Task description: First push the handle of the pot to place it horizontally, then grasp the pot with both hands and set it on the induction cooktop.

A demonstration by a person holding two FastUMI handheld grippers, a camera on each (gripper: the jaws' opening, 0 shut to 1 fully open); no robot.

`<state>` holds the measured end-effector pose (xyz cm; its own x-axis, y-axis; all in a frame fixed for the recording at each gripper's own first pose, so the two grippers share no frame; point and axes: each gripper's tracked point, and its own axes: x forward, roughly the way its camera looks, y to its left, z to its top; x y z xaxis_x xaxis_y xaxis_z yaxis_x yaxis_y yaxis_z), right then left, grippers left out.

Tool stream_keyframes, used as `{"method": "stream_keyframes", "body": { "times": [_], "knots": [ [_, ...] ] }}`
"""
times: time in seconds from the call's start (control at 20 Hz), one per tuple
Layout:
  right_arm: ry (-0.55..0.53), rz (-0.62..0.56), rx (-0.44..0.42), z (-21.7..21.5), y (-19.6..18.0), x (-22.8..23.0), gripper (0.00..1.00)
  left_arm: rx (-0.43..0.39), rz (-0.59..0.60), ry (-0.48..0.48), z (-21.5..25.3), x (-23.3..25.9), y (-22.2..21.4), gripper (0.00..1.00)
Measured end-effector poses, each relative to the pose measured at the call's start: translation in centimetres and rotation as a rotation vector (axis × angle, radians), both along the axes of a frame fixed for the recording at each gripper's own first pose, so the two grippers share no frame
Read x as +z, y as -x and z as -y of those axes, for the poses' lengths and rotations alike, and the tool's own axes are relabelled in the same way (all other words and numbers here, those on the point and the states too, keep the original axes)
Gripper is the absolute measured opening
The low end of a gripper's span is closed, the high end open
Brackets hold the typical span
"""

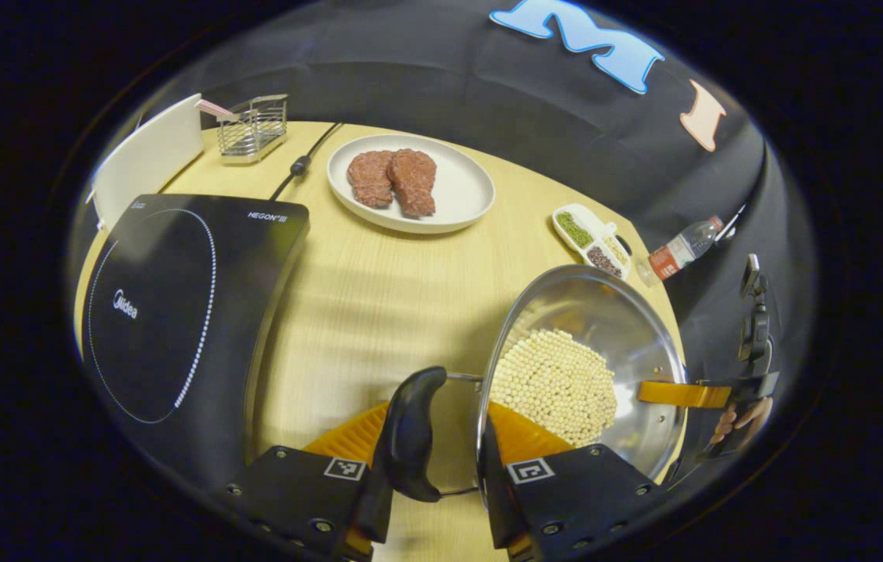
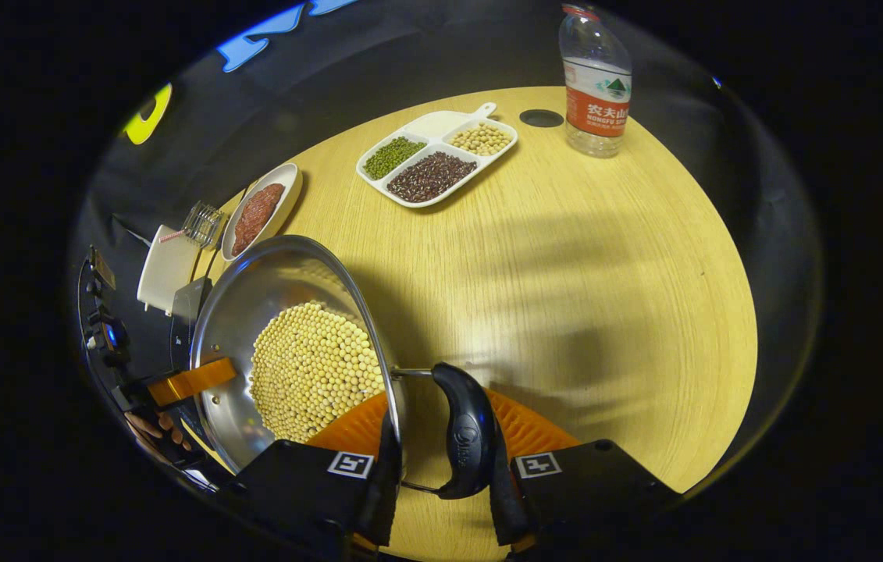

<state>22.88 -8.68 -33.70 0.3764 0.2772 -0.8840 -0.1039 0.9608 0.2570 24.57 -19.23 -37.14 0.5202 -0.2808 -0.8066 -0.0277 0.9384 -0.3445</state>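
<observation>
Gripping one black side handle (image 1: 410, 433) each, our left claw (image 1: 429, 476) and right claw (image 2: 441, 476) hold the round steel pot (image 1: 636, 328) of pale beans over the wooden bench (image 1: 379, 297).

A pale wooden table (image 2: 566, 257) with a fine straight grain fills the booth, its curved far edge meeting a wall of black cloth (image 1: 425, 70) that hangs in soft folds directly behind it. Light falls from above, leaving broad, soft-edged shadows across the middle of the tabletop, while the boards nearest the cloth glow a warm yellow. A small dark round fitting (image 2: 541, 118) sits flush in the wood near the table's far edge. Beyond the table's rim on every side, the cloth recedes into darkness.
</observation>
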Motion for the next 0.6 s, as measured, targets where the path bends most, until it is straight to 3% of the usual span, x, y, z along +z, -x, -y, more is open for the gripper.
{"method": "stream_keyframes", "body": {
  "times": [0.05, 0.2, 0.25, 0.55, 0.6],
  "knots": [
    [0.007, 0.007, 0.002, 0.2, 0.6, 0.4, 0.48, -0.002, 0.001, 0.007, 0.2, 0.3, 0.4, 0.50],
    [0.017, 0.030, -0.009, 0.5, 2.3, 1.8, 0.52, -0.009, 0.007, 0.026, 0.3, 1.4, 2.0, 0.50],
    [0.020, 0.036, -0.013, 0.6, 2.9, 2.2, 0.48, -0.015, 0.007, 0.027, 0.3, 1.7, 2.5, 0.54],
    [0.020, 0.061, -0.051, -0.5, 7.0, 4.2, 0.48, -0.046, 0.030, 0.028, -1.0, 4.1, 5.3, 0.54],
    [0.018, 0.063, -0.059, -0.8, 7.7, 4.5, 0.48, -0.053, 0.035, 0.028, -1.4, 4.5, 5.8, 0.51]
  ]
}}
